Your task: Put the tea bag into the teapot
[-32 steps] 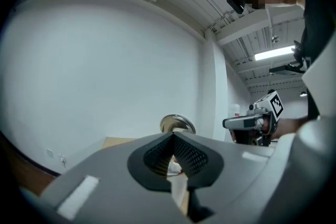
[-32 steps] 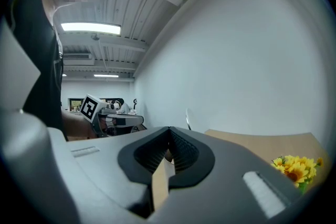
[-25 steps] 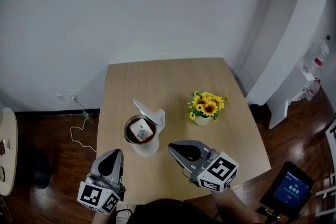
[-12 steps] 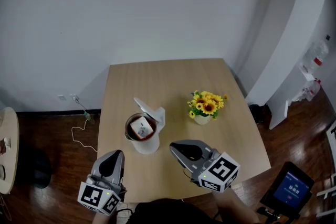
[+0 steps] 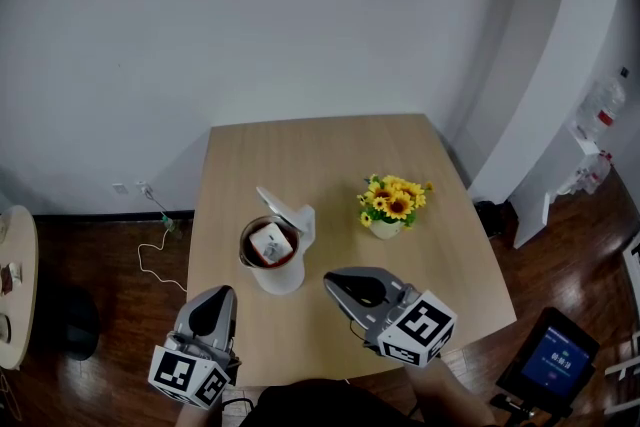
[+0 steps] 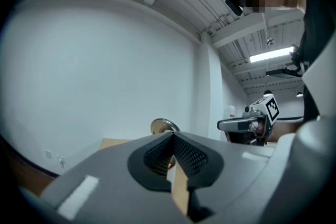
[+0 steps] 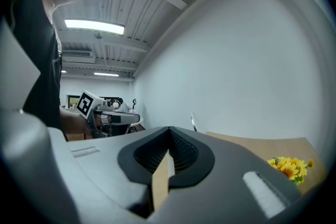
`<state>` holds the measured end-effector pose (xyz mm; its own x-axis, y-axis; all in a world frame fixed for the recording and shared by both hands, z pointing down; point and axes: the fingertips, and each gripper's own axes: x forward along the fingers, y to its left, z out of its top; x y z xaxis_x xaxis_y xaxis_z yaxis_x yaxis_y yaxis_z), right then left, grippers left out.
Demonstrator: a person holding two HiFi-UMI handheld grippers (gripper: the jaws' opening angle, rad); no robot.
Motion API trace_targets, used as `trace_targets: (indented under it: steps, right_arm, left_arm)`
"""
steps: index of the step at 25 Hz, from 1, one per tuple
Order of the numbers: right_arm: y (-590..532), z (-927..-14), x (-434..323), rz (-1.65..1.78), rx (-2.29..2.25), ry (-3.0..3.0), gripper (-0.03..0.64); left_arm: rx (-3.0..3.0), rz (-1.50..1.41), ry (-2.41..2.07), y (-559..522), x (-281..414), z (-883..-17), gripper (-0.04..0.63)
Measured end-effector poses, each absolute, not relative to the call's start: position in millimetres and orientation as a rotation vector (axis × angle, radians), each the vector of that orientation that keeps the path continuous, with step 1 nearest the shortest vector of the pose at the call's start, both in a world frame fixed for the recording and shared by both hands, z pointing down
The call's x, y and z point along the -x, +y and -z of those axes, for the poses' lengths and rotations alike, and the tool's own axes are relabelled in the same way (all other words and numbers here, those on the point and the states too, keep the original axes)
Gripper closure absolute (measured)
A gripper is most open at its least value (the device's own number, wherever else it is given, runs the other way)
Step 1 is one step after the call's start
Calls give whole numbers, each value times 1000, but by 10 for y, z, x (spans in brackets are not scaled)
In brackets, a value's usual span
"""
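A white teapot [image 5: 274, 260] stands on the wooden table [image 5: 310, 155] with its lid [image 5: 287, 211] tipped up. The white tea bag [image 5: 270, 244] lies inside it on dark liquid. My left gripper [image 5: 210, 301] hovers by the table's front left edge, just short of the pot, with its jaws shut and empty [image 6: 172, 136]. To the pot's right my right gripper [image 5: 336, 283] is also shut with nothing in it [image 7: 169, 131]. In the left gripper view only the pot's lid [image 6: 164, 125] shows above the jaws.
A small white pot of yellow sunflowers [image 5: 392, 206] stands to the right of the teapot, also seen in the right gripper view as flowers [image 7: 289, 166]. A white cable [image 5: 150, 250] lies on the dark floor at left. A white wall rises behind the table.
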<state>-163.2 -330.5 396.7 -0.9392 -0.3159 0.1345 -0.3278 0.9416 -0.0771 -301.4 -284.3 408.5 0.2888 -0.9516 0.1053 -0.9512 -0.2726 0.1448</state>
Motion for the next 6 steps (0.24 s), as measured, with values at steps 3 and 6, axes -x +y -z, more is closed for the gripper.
trace_targets:
  steps: [3, 6]
  right_arm:
    - [-3246, -3960, 1619, -147, -492, -2975, 615]
    - [-2998, -3911, 1483, -142, -491, -2976, 615]
  left_arm:
    - [-2375, 3, -1768, -2794, 2984, -4075, 591]
    - [-2384, 6, -1764, -2555, 2826, -4007, 591]
